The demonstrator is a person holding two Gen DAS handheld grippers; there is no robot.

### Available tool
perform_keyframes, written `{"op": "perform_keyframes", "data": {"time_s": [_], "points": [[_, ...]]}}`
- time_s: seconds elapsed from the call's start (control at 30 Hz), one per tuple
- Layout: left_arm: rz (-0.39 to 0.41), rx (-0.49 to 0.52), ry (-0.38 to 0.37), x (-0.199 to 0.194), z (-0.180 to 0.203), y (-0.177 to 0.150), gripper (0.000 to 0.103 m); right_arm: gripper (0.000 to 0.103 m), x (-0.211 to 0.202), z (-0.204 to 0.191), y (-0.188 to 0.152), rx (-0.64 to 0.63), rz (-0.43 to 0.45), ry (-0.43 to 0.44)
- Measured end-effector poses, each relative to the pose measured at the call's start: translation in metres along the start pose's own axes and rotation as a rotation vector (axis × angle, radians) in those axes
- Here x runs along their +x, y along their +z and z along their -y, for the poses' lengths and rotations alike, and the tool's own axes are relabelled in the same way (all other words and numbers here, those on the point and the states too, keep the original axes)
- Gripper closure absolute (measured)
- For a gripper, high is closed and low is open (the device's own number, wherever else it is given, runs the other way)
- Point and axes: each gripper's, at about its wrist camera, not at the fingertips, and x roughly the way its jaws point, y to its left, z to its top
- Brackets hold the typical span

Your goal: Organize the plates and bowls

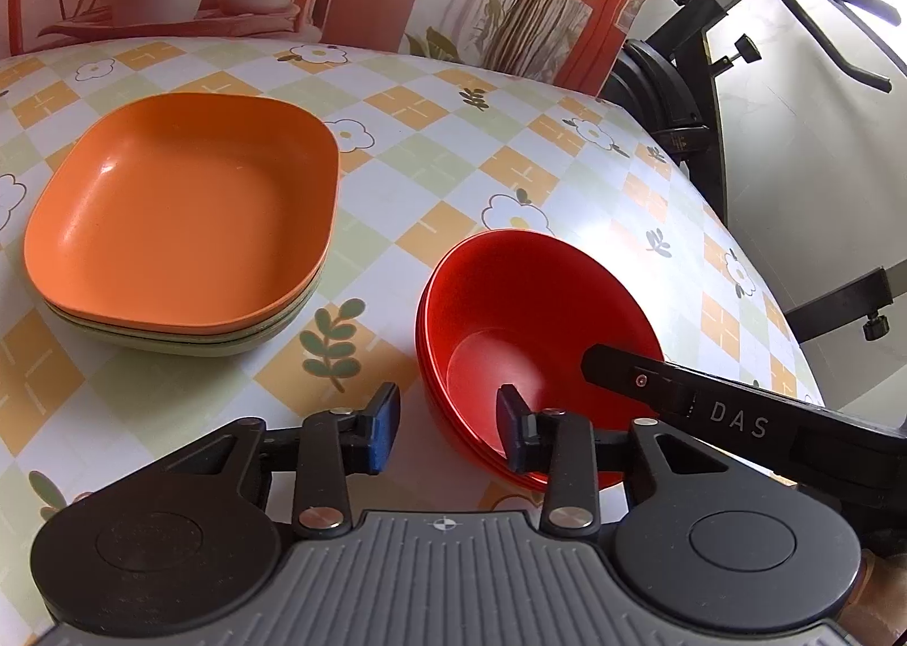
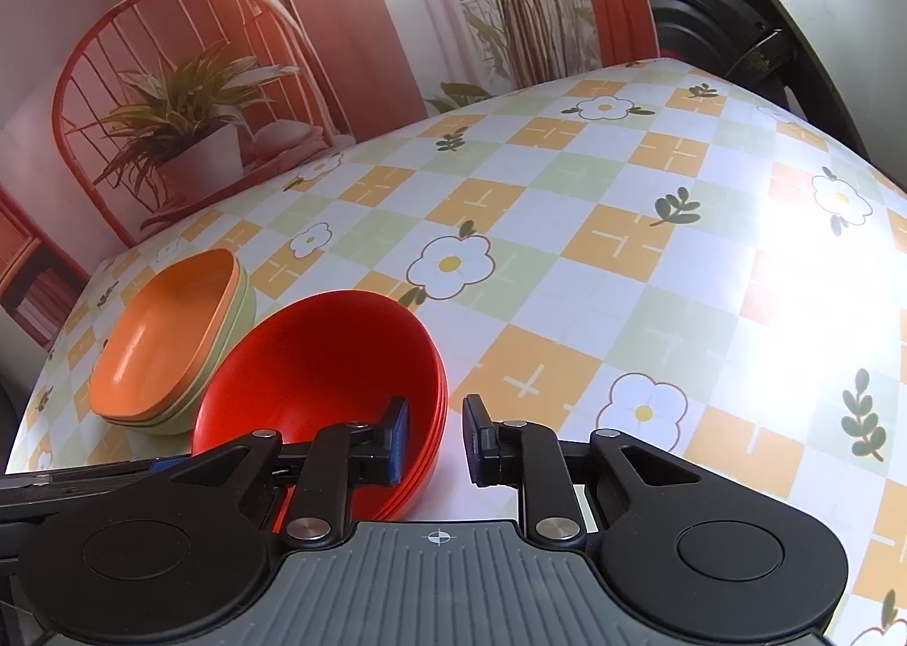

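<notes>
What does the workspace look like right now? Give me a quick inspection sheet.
Surface: table under a checked orange, green and white floral cloth, bright glare at its right side.
Job's things: stack of square plates, orange on top of pale green ones; stack of round red plastic bowls beside it, apart.
Clutter: nothing seen.
Grippers: left tool open, one finger inside the red bowls' rim, one outside; right tool open, likewise straddling the rim on the opposite side.
Cables: nothing seen.
Surroundings: printed backdrop of potted plants and an orange chair; black metal frame with knobs off the table's right edge.
</notes>
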Motion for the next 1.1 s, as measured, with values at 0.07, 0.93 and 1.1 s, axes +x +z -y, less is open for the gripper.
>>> {"op": "perform_keyframes", "data": {"time_s": [0.07, 0.93, 1.1], "points": [[0.004, 0.002, -0.018, -0.001, 0.001, 0.0, 0.074, 0.089, 0.001, 0.0, 0.0, -0.001, -0.001, 0.003], [0.177, 0.018, 0.081, -0.065, -0.048, 0.065, 0.074, 0.092, 0.016, -0.115, 0.064, -0.167, 0.101, 0.114], [0.155, -0.048, 0.098, -0.064, -0.081, 0.074, 0.074, 0.092, 0.038, -0.142, 0.065, -0.209, 0.071, 0.126]]}}
